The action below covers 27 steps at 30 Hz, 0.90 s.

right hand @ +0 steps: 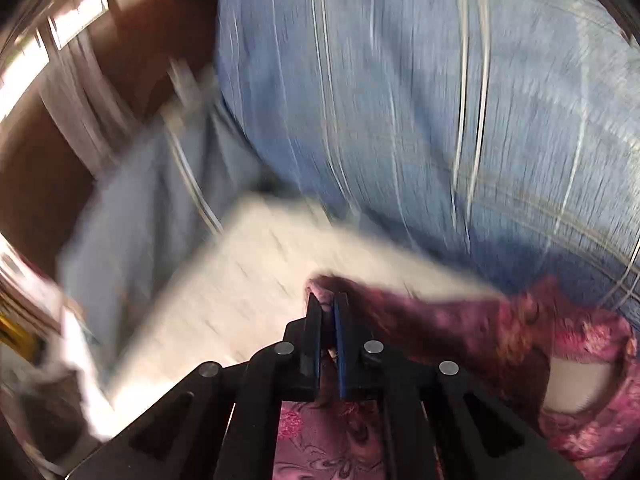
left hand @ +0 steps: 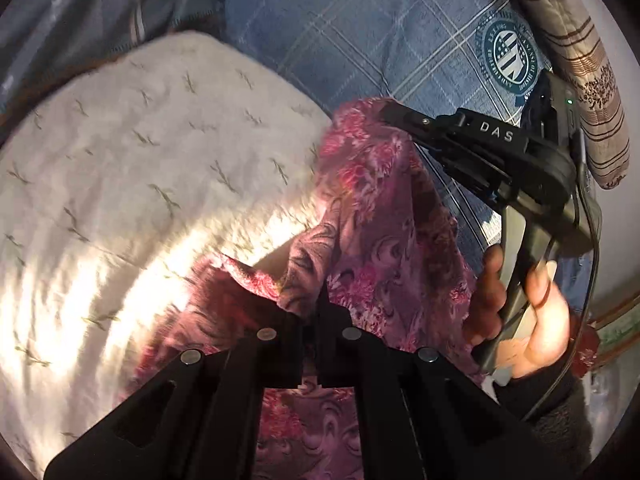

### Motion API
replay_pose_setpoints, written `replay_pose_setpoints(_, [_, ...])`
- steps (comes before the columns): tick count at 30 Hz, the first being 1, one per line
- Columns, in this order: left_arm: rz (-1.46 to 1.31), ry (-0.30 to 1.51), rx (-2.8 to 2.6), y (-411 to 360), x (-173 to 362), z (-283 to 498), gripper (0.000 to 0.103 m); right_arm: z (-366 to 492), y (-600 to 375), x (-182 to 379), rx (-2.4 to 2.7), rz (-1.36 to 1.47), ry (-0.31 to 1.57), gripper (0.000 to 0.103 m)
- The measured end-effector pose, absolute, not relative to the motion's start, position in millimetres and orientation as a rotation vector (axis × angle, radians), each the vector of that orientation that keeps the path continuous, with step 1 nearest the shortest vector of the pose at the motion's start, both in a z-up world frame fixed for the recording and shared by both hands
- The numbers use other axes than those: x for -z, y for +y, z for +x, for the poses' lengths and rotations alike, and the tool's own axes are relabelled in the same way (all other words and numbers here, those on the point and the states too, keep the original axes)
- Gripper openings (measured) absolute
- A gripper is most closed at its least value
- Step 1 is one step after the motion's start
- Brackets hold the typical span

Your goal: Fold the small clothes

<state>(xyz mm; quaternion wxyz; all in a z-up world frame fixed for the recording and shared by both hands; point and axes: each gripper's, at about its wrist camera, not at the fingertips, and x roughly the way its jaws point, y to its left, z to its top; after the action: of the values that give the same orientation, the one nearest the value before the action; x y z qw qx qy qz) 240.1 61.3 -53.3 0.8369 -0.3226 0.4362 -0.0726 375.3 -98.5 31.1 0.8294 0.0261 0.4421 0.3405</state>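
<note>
Garment [left hand: 372, 216] hangs pinched between both raised claws.

Black right gripper [left hand: 390, 114] marked "DAS"; bare hand [left hand: 532, 316]; dark fuzzy sleeve [left hand: 560, 412].

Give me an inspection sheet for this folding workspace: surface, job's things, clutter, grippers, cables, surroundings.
Surface: cream leaf-print sheet, partly sunlit, beside a blue plaid blanket.
Job's things: pink floral garment, lifted and draped between both grippers, not yet folded.
Clutter: brown striped bolster lying along the plaid blanket's far edge.
Grippers: left gripper jaws shut on a garment edge; right gripper jaws shut on another edge, held in the person's right hand.
Cables: black cable hanging from the right gripper's body.
Surroundings: the right wrist view is motion-blurred; brown furniture at its left cannot be identified further.
</note>
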Motion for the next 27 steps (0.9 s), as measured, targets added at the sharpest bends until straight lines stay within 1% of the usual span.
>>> replay_pose_setpoints(2, [-0.694,0.946,0.146,63.6,58.9,243.5,0.002,387.5,-98.6,-22.1,-0.68,0.063,0.966,0.005])
replay_pose_setpoints(3, [-0.692,0.958,0.141,63.9,62.2,245.3,0.002,394.8,-94.4,-6.8,-0.641,0.036,1.007,0.005])
replay_pose_setpoints(5, [-0.714,0.996,0.148,66.7,70.9,249.0,0.002,405.9,-87.0,33.1,-0.543,-0.012,1.114,0.011])
replay_pose_setpoints(6, [-0.729,1.004,0.153,69.2,71.8,248.6,0.003,406.9,-88.0,44.8,-0.521,-0.005,1.141,0.009])
replay_pose_setpoints(8, [-0.744,1.009,0.175,74.6,67.7,243.7,0.003,402.6,-100.5,39.6,-0.526,0.096,1.098,0.012])
replay_pose_setpoints(10, [-0.748,1.005,0.212,77.3,59.6,235.7,0.004,395.1,-126.2,21.4,-0.522,0.223,1.074,0.023])
replay_pose_setpoints(11, [-0.746,0.997,0.221,75.5,53.8,229.6,0.005,388.0,-143.8,9.8,-0.52,0.276,1.05,0.024])
replay_pose_setpoints(12, [-0.744,0.985,0.22,75.0,48.5,224.6,0.01,379.3,-164.5,-3.3,-0.517,0.32,1.022,0.027])
replay_pose_setpoints(13, [-0.744,0.977,0.224,73.3,44.2,220.8,0.02,369.1,-186.8,-15.1,-0.507,0.341,1.005,0.032])
replay_pose_setpoints(14, [-0.75,0.972,0.223,72.4,41.2,221.9,0.026,360.4,-205.4,-21.7,-0.484,0.344,0.994,0.034])
replay_pose_setpoints(15, [-0.759,0.974,0.216,71.6,40.4,223.8,0.035,345.6,-230.4,-30.0,-0.449,0.345,0.98,0.036])
replay_pose_setpoints(16, [-0.768,0.981,0.214,70.4,41.8,229.0,0.037,332.3,-253.4,-35.7,-0.413,0.353,0.967,0.037])
replay_pose_setpoints(17, [-0.78,0.991,0.216,68.0,43.1,235.1,0.037,313.9,-288.8,-40.3,-0.36,0.382,0.949,0.039])
replay_pose_setpoints(19, [-0.8,1.014,0.204,65.0,49.2,245.3,0.037,283.7,-349.2,-42.1,-0.247,0.426,0.937,0.053])
replay_pose_setpoints(23, [-0.823,1.061,0.164,61.8,65.8,257.7,0.037,231.3,-435.4,-15.5,-0.087,0.517,0.96,0.054])
replay_pose_setpoints(27, [-0.801,1.083,0.121,57.5,71.2,258.9,0.037,222.3,-463.0,16.8,-0.137,0.692,0.97,0.054])
